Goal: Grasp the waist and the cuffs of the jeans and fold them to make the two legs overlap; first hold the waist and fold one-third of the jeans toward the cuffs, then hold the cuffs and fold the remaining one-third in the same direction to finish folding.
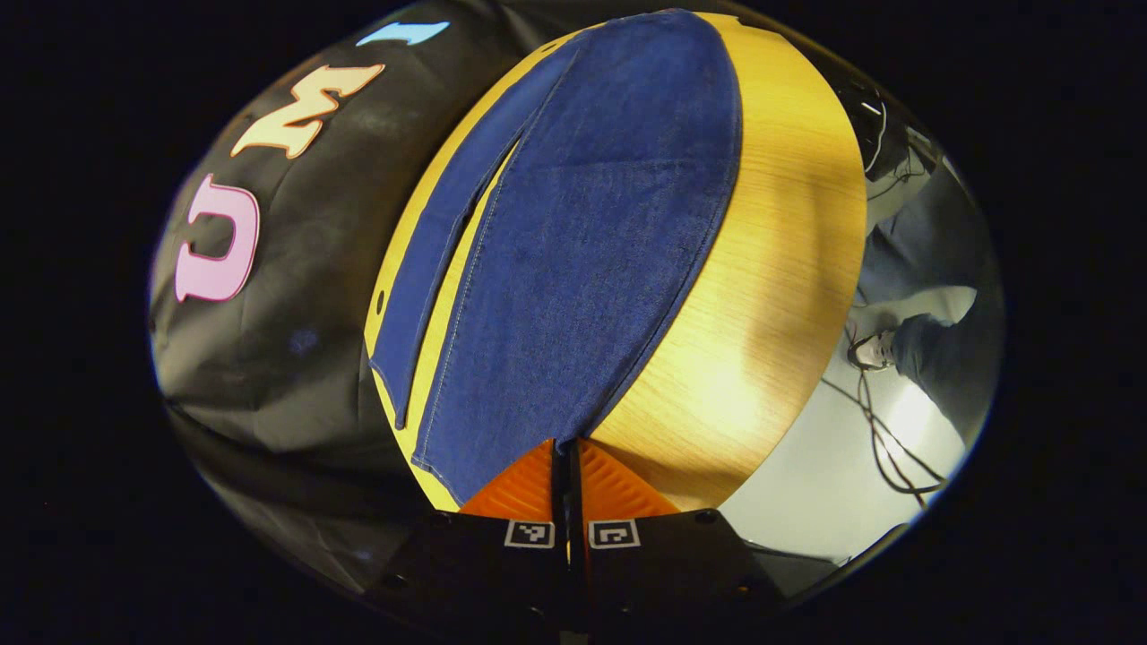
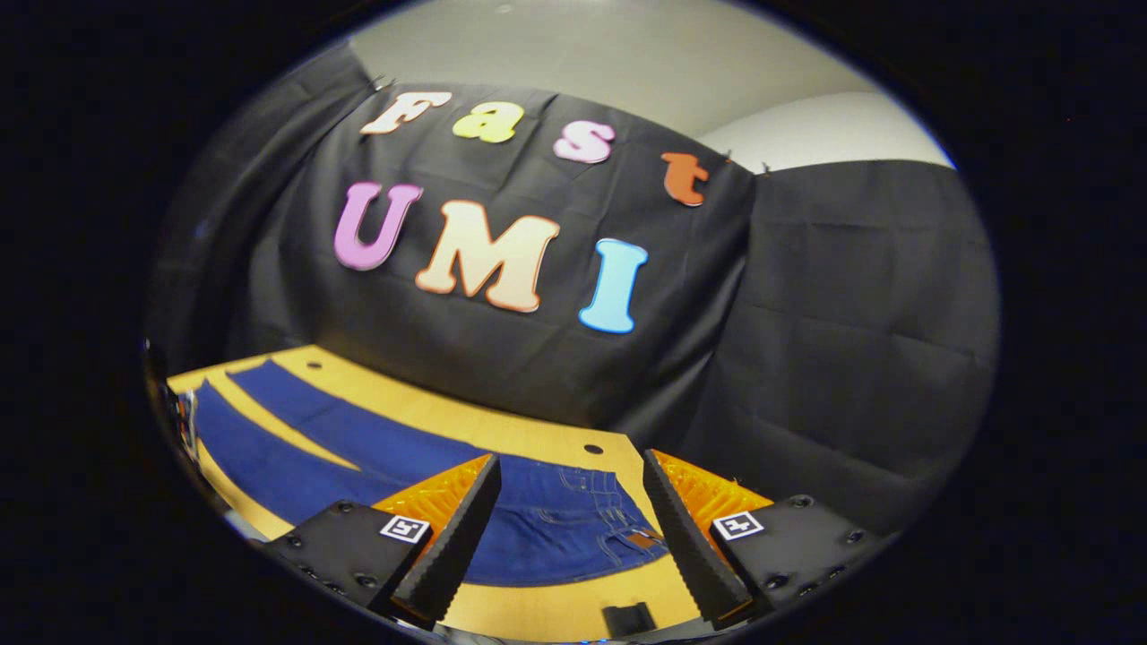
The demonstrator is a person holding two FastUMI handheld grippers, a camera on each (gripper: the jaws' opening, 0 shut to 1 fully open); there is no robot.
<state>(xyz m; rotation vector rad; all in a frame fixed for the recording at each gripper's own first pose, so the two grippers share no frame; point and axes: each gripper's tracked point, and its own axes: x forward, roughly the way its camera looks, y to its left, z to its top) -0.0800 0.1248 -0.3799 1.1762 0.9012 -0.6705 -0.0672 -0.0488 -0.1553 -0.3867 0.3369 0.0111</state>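
Observation:
Dark blue jeans (image 1: 582,251) lie flat along the wooden table (image 1: 780,269), the two legs spread apart in a narrow V. At the bottom of the left gripper view, my left gripper (image 1: 566,452) is shut, its tips pinching the near leg's cuff corner. In the right gripper view the jeans (image 2: 358,443) stretch away to the left, and their waist (image 2: 591,524) with pockets and belt loops lies between and below my fingers. My right gripper (image 2: 570,459) hangs open just over that waist, with nothing between its fingers.
The booth's black cloth wall (image 2: 806,340) stands close behind the table's far edge (image 2: 538,439). A person's leg and shoe (image 1: 883,349) and loose cables (image 1: 883,448) are on the floor beside the table. A small dark object (image 2: 627,618) sits at the table's near edge.

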